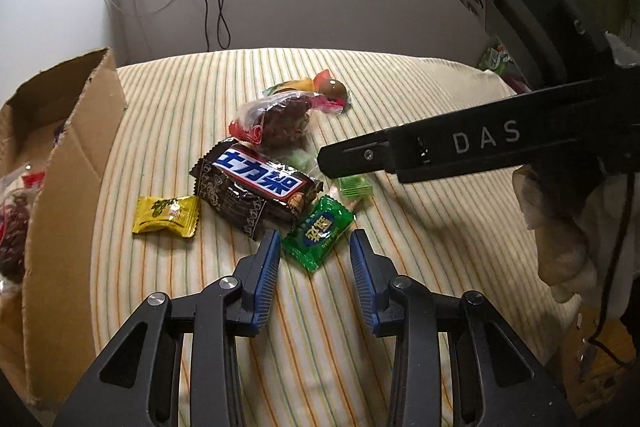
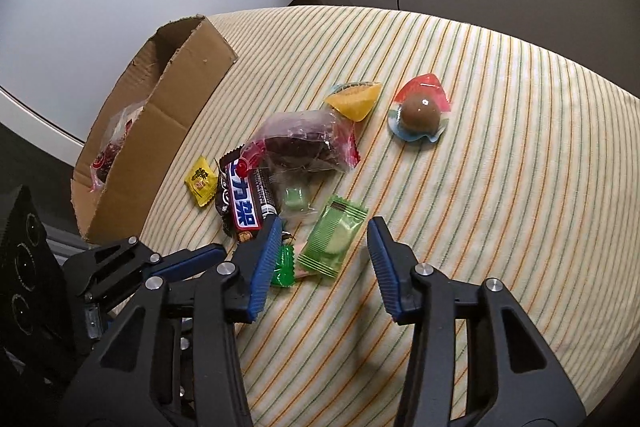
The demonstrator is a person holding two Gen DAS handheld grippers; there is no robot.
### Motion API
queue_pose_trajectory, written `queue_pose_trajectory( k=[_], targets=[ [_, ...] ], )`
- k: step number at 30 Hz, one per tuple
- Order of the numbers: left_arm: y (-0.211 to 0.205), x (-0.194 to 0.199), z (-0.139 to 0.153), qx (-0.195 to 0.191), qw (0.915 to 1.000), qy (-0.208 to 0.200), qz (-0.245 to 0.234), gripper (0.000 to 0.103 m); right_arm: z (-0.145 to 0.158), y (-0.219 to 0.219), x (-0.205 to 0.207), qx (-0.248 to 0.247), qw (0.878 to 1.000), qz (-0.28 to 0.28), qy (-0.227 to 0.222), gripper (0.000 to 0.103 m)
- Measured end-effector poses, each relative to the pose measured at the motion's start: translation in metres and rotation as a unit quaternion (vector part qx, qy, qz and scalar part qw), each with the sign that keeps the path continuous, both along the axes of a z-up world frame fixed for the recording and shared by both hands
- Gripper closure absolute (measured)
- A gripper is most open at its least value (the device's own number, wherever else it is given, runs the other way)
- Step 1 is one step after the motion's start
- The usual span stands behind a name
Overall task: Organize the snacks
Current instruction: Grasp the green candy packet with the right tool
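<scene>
On the striped bench (image 1: 400,99), the snacks lay in a loose pile at mid-frame: a Snickers bar (image 1: 256,187) touching a yellow candy (image 1: 166,215), a clear bag of dark dried fruit (image 1: 280,123) behind it, and two jelly cups (image 1: 328,91) beyond. The left tool (image 1: 314,251) stood partly open at lower centre, its blue pads on either side of a dark green candy packet (image 1: 318,233) without pressing it. The right tool (image 2: 326,251) was likewise partly open, holding nothing, around a light green wafer packet (image 2: 334,235). A cardboard box (image 1: 76,155) stood at the left edge, with some snacks inside.
</scene>
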State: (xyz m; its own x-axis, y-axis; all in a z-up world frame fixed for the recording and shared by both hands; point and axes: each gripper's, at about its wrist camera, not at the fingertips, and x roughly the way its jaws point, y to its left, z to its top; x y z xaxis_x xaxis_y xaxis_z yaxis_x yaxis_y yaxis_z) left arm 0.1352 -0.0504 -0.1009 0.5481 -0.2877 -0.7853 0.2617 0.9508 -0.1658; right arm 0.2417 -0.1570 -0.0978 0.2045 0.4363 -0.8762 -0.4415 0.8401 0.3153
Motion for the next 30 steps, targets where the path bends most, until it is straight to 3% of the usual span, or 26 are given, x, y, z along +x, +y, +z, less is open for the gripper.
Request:
queue_pose_trajectory(
  k=[4, 10, 13, 20, 30],
  targets=[
    [0.000, 0.006, -0.003, 0.002, 1.0000, -0.001, -0.005, 0.068, -0.006, 0.008, 0.003, -0.012, 1.000, 0.002, 0.006, 0.069],
    [-0.008, 0.014, -0.009, 0.014, 0.9997, 0.001, -0.019, 0.068, -0.010, 0.018, 0.004, -0.035, 0.999, 0.014, -0.004, 0.070],
    [-0.011, 0.015, -0.010, 0.025, 0.9993, -0.002, -0.027, 0.068, -0.011, 0.023, 0.004, -0.055, 0.998, 0.026, -0.011, 0.076],
    [-0.004, 0.018, -0.012, 0.025, 0.9995, -0.002, -0.021, 0.090, -0.011, 0.019, 0.003, -0.060, 0.998, 0.033, -0.012, 0.081],
    [0.006, 0.014, -0.009, 0.004, 0.9999, -0.007, -0.007, 0.096, -0.007, -0.003, -0.004, -0.033, 0.999, 0.021, -0.016, 0.081]
  ],
)
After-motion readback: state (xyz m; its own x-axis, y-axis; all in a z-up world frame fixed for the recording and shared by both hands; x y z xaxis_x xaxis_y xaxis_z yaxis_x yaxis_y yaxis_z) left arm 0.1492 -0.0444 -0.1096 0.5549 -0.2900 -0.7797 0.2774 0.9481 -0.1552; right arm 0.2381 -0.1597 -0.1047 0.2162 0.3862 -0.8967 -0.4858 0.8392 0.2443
